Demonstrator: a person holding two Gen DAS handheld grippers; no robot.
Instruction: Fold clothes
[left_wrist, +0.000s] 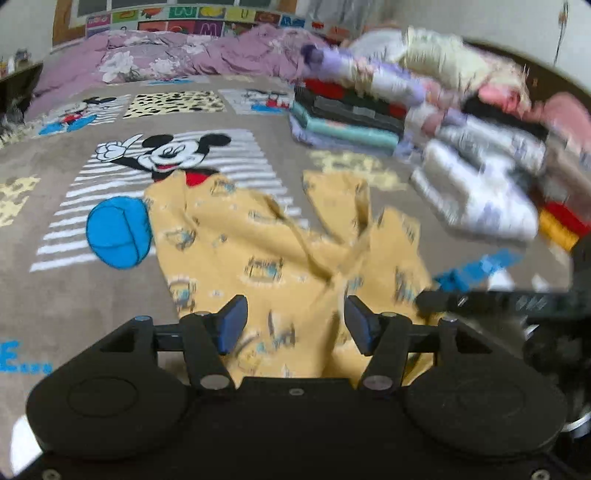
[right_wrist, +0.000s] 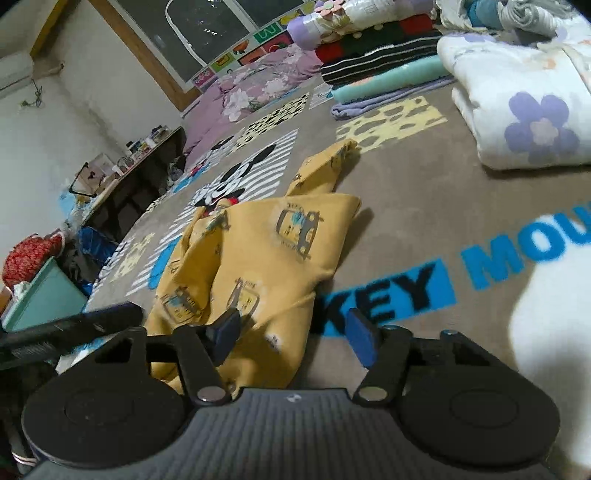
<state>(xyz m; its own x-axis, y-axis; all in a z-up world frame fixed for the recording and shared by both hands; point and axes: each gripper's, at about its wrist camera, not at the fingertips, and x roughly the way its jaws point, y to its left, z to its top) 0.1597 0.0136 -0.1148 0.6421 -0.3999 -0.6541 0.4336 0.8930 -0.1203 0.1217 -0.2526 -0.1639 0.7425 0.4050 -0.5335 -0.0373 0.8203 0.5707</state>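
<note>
The left gripper (left_wrist: 295, 325) hovers with fingers apart, gripping nothing, over the crumpled yellow garment (left_wrist: 258, 258) on the cartoon blanket (left_wrist: 55, 295). The right gripper (right_wrist: 293, 334), fingers likewise spread, straddles the garment's edge.

A home bedroom, seen from low over a bed: a brown cartoon-mouse blanket (right_wrist: 413, 206) covers the mattress, with a rumpled purple floral quilt (left_wrist: 177, 59) heaped at its far end below a dark window (right_wrist: 207, 33). Stacks of folded clothes (left_wrist: 347, 114) sit on the blanket, a cluttered low table (right_wrist: 122, 173) stands by the white wall, and an air-conditioner unit (right_wrist: 14, 70) hangs high on it
</note>
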